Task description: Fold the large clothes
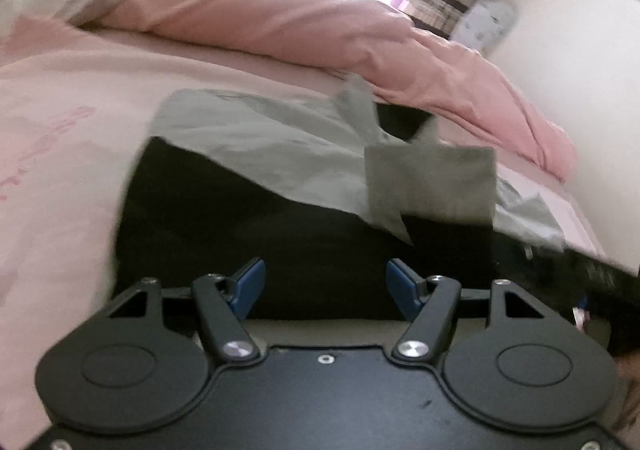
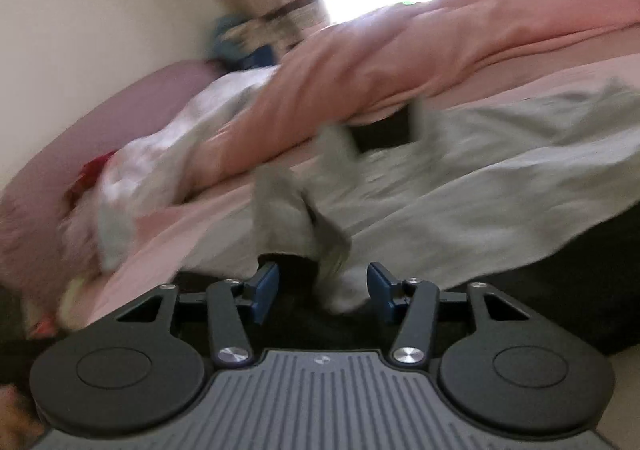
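A pink bed (image 1: 60, 138) fills both views, with a rumpled pink duvet (image 1: 304, 26) heaped along its far side. A black and grey garment (image 1: 248, 170) lies spread on the sheet (much of it blurred). The left gripper (image 1: 325, 282) hovers over its black part, jaws apart and empty. The right gripper (image 2: 322, 286) is open too, a grey fold of cloth between its pads, unpinched.

Garment (image 1: 256, 138): grey-green over black. Bed sheet (image 1: 60, 154): pale pink, faint darker pink print. Duvet (image 1: 280, 22): salmon pink. Left gripper (image 1: 325, 282) and right gripper (image 2: 322, 286): black, blue pads. Wall (image 2: 80, 10): cream.
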Demonstrator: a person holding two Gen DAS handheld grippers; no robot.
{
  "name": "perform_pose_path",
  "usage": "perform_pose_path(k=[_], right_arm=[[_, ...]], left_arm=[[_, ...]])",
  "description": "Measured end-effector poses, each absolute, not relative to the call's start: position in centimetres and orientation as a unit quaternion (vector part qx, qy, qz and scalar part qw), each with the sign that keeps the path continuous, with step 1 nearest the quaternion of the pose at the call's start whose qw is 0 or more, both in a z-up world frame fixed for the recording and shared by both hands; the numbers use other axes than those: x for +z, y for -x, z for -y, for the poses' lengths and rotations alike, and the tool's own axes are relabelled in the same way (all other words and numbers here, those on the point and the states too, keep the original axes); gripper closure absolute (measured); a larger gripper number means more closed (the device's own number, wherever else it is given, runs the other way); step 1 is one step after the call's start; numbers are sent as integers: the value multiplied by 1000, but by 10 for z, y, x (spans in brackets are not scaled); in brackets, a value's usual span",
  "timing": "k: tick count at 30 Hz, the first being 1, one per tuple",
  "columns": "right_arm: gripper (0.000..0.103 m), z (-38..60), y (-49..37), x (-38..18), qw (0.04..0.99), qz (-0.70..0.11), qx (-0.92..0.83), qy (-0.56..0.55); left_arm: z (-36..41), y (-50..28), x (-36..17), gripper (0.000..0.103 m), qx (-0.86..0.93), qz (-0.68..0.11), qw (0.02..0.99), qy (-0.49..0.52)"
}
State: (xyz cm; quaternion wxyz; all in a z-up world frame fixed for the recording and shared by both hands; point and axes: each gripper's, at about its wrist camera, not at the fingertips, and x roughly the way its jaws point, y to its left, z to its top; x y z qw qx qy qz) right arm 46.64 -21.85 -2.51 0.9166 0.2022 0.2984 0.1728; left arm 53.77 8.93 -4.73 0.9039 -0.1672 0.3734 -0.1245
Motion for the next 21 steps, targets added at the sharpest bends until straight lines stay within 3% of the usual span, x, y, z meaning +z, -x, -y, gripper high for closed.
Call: perform_pose_path(k=[6,15,19,21], right_arm=[[42,208,-436,-19,915,-304,197,-178],[41,313,-389,-18,929,-277,87,-227],[40,367,-373,-27,926,-278,14,-255],[39,390,-368,-34,920,-277,-10,-277]], left_arm=[[-111,-532,-48,35,-130,-376,890,223],[-84,-546,-73,35,-168,-421,854,257],[-68,-554,-83,42,-187,-431,839,275],[-60,-556,-83,54,-184,-425,847,262]])
